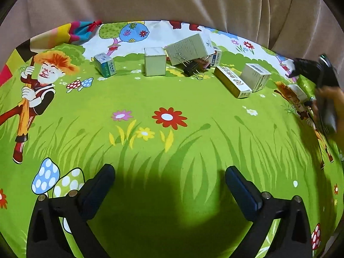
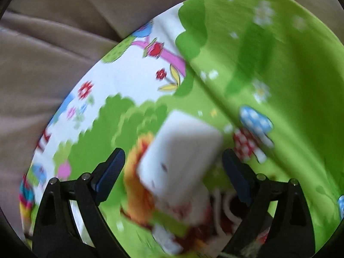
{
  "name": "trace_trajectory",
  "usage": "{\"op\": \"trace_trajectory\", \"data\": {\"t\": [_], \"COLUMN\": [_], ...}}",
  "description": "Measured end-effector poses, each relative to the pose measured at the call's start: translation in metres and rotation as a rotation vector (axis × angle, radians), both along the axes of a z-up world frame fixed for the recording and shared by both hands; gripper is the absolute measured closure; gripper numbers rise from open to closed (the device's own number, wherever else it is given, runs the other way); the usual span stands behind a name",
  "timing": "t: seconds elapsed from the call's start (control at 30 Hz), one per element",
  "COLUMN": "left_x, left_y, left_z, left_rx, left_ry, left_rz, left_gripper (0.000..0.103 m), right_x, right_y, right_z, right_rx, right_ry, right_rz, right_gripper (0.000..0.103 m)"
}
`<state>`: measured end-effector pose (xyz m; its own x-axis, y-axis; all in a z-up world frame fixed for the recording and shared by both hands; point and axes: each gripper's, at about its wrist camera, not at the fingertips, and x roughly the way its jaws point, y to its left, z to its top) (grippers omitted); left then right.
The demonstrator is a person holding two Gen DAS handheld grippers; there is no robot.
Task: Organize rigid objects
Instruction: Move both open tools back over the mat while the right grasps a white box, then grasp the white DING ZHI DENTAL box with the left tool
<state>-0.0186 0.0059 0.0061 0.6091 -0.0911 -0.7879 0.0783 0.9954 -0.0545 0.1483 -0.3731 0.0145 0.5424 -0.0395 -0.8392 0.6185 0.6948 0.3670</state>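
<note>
The left claw stands wide and released over bare green cloth. Boxes lie in a row at its 12 o'clock. A green-labelled box is tilted at 11 o'clock. A white cube sits upright. A large grey box leans over black binder clips. A yellow box runs its long axis from 11 to 5 o'clock, touching a white barcode box.

The right claw is released. A blurred white box lies between its fingers, long axis roughly 1 to 7 o'clock; contact cannot be told.
</note>
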Motion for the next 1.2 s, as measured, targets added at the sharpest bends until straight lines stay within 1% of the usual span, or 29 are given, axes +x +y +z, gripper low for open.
{"op": "trace_trajectory", "data": {"t": [0.03,0.1,0.17,0.2,0.23,0.27,0.3,0.33,0.37,0.4,0.43,0.5,0.57,0.63,0.7,0.73,0.77,0.8,0.83,0.87,0.9,0.97,1.0,1.07,1.2], "left_x": [0.000,0.000,-0.001,-0.001,-0.002,-0.002,-0.002,-0.002,-0.002,-0.001,-0.001,0.000,0.002,0.003,0.003,0.004,0.003,0.004,0.004,0.004,0.004,0.004,0.004,0.004,0.006], "left_y": [0.000,0.003,0.007,0.008,0.008,0.008,0.007,0.007,0.007,0.006,0.005,0.003,-0.001,-0.004,-0.003,-0.002,-0.003,-0.003,-0.002,-0.002,-0.002,-0.001,-0.002,-0.002,-0.002], "left_z": [0.000,0.001,0.002,0.003,0.003,0.003,0.003,0.003,0.003,0.003,0.003,0.002,0.001,0.000,0.000,0.000,-0.001,0.000,0.000,0.000,0.000,-0.001,-0.001,-0.001,-0.001], "left_rx": [-0.002,-0.015,-0.037,-0.045,-0.049,-0.049,-0.047,-0.044,-0.042,-0.037,-0.030,-0.012,0.014,0.040,0.038,0.037,0.038,0.038,0.038,0.038,0.038,0.038,0.039,0.039,0.040], "left_ry": [0.000,-0.003,-0.008,-0.009,-0.010,-0.010,-0.010,-0.009,-0.008,-0.007,-0.006,-0.002,0.006,0.011,0.012,0.012,0.012,0.012,0.012,0.012,0.012,0.012,0.012,0.012,0.019], "left_rz": [-0.001,-0.001,-0.003,-0.003,-0.003,-0.004,-0.004,-0.005,-0.007,-0.006,-0.005,-0.003,-0.003,-0.002,-0.001,-0.001,-0.001,0.000,0.000,0.000,0.000,0.002,0.002,0.002,0.017], "left_gripper": [0.000,0.000,0.000,0.000,0.000,0.000,0.000,0.000,0.000,0.000,0.000,0.000,0.000,0.000,0.000,0.000,0.000,0.000,0.000,0.000,0.000,0.000,0.000,0.000,0.000], "right_x": [0.007,0.014,0.022,0.024,0.020,0.014,0.003,-0.009,-0.029,-0.048,-0.064,-0.101,-0.128,-0.137,-0.143,-0.142,-0.138,-0.136,-0.126,-0.123,-0.102,-0.099,-0.099,-0.104,-0.120], "right_y": [0.000,0.006,0.021,0.032,0.042,0.049,0.060,0.067,0.072,0.074,0.075,0.079,0.081,0.081,0.084,0.086,0.087,0.088,0.090,0.093,0.094,0.103,0.103,0.099,0.093], "right_z": [-0.001,-0.003,-0.004,-0.004,-0.003,-0.003,-0.002,-0.001,0.000,0.003,0.004,0.006,0.006,0.005,0.006,0.006,0.005,0.004,0.002,0.002,-0.001,-0.004,-0.005,-0.004,-0.003], "right_rx": [-0.030,-0.083,-0.186,-0.251,-0.301,-0.316,-0.357,-0.369,-0.328,-0.286,-0.258,-0.261,-0.263,-0.275,-0.288,-0.295,-0.296,-0.293,-0.291,-0.307,-0.324,-0.391,-0.387,-0.391,-0.397], "right_ry": [0.038,0.082,0.126,0.141,0.126,0.098,0.067,0.035,-0.030,-0.093,-0.122,-0.147,-0.169,-0.172,-0.165,-0.160,-0.153,-0.150,-0.143,-0.132,-0.120,-0.087,-0.083,-0.093,-0.110], "right_rz": [-0.026,-0.020,0.045,0.101,0.172,0.235,0.343,0.420,0.534,0.622,0.686,0.792,0.881,0.916,0.935,0.934,0.926,0.923,0.917,0.908,0.904,0.907,0.901,0.882,0.859], "right_gripper": [0.008,0.009,0.017,0.030,0.033,0.034,0.035,0.035,0.035,0.035,0.035,0.035,0.035,0.035,0.034,0.033,0.030,0.025,0.023,0.023,0.023,0.023,0.023,0.036,0.036]}}
